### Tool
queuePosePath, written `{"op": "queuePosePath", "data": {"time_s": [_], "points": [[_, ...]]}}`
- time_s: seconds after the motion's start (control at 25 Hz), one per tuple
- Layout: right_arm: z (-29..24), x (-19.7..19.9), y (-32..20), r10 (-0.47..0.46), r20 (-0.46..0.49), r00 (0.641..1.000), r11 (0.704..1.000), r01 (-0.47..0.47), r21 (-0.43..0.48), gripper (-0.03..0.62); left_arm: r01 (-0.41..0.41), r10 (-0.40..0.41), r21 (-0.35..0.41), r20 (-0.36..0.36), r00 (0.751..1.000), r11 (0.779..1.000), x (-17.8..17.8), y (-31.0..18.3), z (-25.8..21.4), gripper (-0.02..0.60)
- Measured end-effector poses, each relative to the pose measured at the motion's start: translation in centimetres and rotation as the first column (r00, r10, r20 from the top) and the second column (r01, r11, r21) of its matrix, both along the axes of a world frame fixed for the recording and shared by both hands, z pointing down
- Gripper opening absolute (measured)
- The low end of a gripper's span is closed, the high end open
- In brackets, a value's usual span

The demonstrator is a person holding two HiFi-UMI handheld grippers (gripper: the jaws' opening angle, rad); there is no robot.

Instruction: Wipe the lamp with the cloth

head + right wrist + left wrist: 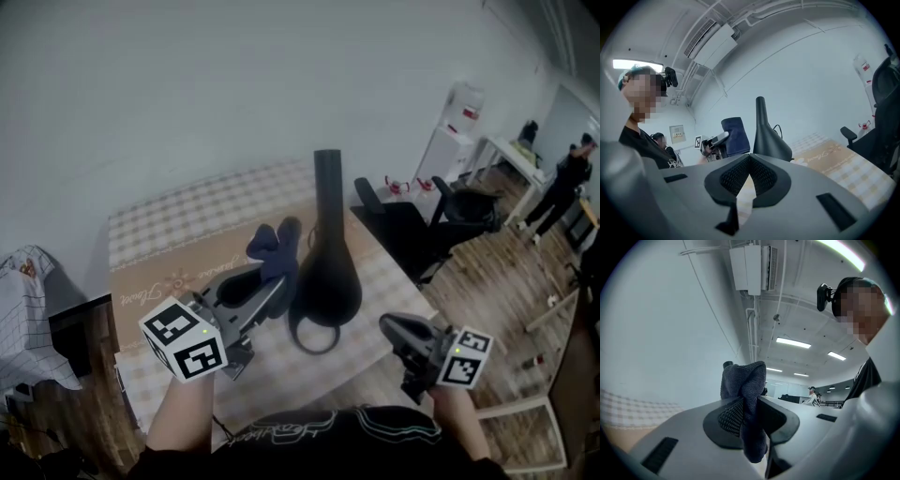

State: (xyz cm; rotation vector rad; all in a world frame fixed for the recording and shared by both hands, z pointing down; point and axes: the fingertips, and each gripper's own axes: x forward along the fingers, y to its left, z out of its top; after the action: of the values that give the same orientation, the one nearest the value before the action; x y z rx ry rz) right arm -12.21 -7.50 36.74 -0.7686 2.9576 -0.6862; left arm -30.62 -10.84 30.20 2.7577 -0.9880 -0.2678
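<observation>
A black lamp (pixel 324 272) with a bulbous body and a tall thin neck stands on the checked tablecloth (pixel 178 220). My left gripper (pixel 270 281) is shut on a dark blue cloth (pixel 273 246), which it holds just left of the lamp's body, close to or touching it. In the left gripper view the cloth (pixel 748 394) fills the gap between the jaws, and the lamp's top (pixel 727 364) peeks out behind it. My right gripper (pixel 397 332) hangs right of the lamp near the table's front edge, shut on nothing. Its own view shows the lamp (pixel 769 138) and the cloth (pixel 736 135) ahead.
A black office chair (pixel 413 234) stands right of the table. Behind it is a water dispenser (pixel 456 127). A person (pixel 562 183) stands far right by a desk. A white checked fabric (pixel 28 309) hangs at the left. Wooden floor (pixel 502 281) surrounds the table.
</observation>
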Motion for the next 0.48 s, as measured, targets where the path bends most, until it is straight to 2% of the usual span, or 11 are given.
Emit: {"op": "queuePosePath", "data": {"time_s": [0.16,0.48], "points": [[-0.5,0.7,0.0,0.037,-0.010,0.999,0.999,-0.037,0.019,0.011,0.012,-0.011,0.037,-0.027,1.000,0.999,-0.5,-2.4,-2.2,0.072],[-0.4,1.2,-0.5,0.090,-0.002,0.996,0.996,-0.090,0.024,0.011,0.056,-0.056,0.119,0.002,0.998,0.991,-1.3,-7.9,-5.4,0.071]]}}
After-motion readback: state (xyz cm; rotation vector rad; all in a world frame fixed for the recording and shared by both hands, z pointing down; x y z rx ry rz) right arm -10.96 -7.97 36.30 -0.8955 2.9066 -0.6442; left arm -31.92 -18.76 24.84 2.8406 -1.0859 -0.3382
